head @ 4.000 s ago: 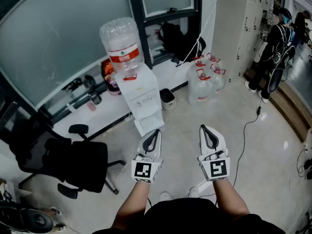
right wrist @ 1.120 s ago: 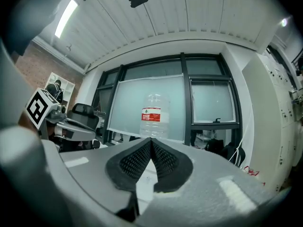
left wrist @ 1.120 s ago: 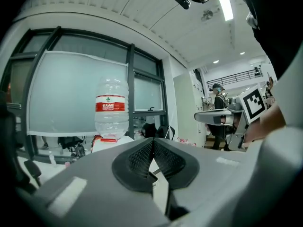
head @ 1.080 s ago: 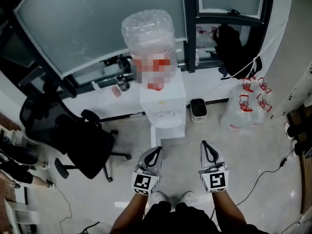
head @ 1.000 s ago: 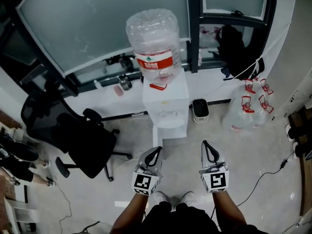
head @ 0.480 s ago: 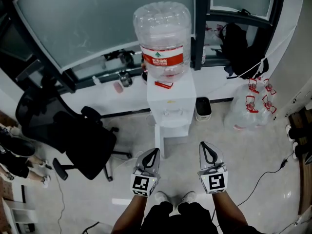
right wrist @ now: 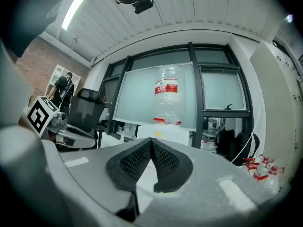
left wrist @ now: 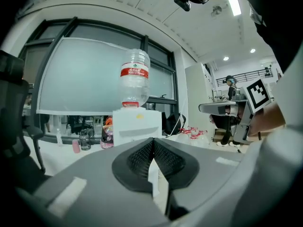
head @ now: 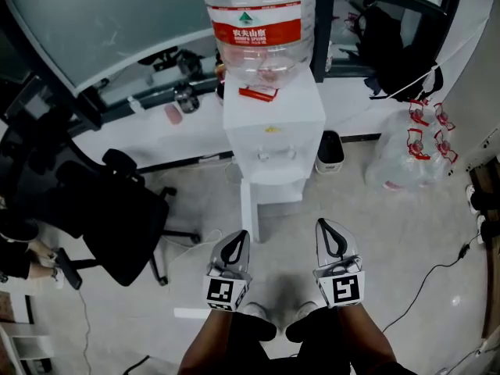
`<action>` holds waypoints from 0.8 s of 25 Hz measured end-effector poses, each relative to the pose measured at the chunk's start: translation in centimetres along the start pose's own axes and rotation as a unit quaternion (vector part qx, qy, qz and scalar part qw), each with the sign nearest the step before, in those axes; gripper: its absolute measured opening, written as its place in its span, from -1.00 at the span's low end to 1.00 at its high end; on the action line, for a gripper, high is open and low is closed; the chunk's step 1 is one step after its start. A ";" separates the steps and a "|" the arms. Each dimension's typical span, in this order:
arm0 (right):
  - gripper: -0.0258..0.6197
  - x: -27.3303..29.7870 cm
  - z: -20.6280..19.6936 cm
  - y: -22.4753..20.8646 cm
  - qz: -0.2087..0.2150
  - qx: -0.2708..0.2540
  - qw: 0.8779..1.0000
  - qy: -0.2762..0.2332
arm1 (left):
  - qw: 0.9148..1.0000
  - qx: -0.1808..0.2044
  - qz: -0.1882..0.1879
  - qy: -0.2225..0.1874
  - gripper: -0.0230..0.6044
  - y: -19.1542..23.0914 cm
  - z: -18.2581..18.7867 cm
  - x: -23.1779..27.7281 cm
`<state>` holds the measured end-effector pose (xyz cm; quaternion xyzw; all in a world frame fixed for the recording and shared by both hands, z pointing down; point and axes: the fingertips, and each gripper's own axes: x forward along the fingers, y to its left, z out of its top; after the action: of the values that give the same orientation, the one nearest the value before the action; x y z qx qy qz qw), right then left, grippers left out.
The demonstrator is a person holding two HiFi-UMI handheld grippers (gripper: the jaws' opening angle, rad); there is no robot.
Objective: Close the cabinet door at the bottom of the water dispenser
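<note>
Before the person stands the water dispenser, white, w/ a big bottle w/ red label upside down on top. At the dispenser's btm, the cabinet door is swung out from the front-left corner. It shows edge-on as a thin white panel pointing toward the person.

The left hand-held gripper is in front of the dispenser, near the door's free edge; can't tell if it touches. Its jaws are pressed together tip to tip w/ nothing between them. The right hand-held gripper is also in front of the dispenser, off toward its right side and apart from it. Its jaws are likewise together and empty.

Left of the dispenser is a black office chair. Just right of the dispenser's base is a small bin. Farther right are bagged water jugs on the floor. Behind the dispenser to the right is a black backpack.
</note>
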<state>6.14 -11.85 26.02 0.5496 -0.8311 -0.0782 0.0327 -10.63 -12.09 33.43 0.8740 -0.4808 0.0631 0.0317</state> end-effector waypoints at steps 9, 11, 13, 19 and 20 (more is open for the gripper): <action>-0.91 2.4 -14.8 1.4 0.014 0.004 1.000 -0.004 | 1.000 -0.016 0.026 0.005 -0.87 1.7 -14.5 3.6; -0.91 3.0 -17.4 1.5 0.016 0.003 1.000 -0.007 | 0.999 -0.017 0.031 0.018 -0.87 2.1 -16.7 4.6; -0.91 3.4 -20.0 1.5 0.017 0.000 1.000 -0.013 | 0.999 -0.012 0.034 0.023 -0.87 2.3 -18.3 5.6; -0.91 4.0 -27.6 1.3 0.013 -0.006 1.000 -0.018 | 0.999 -0.005 0.035 -0.027 -0.87 2.7 -23.9 8.3; -0.91 4.0 -29.0 1.0 0.009 -0.005 1.000 -0.012 | 0.999 -0.005 0.035 -0.030 -0.87 2.7 -24.7 8.6</action>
<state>7.72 -17.89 54.61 0.5410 -0.8359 -0.0888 0.0264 -10.35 -17.88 59.06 0.8577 -0.5125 0.0352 0.0196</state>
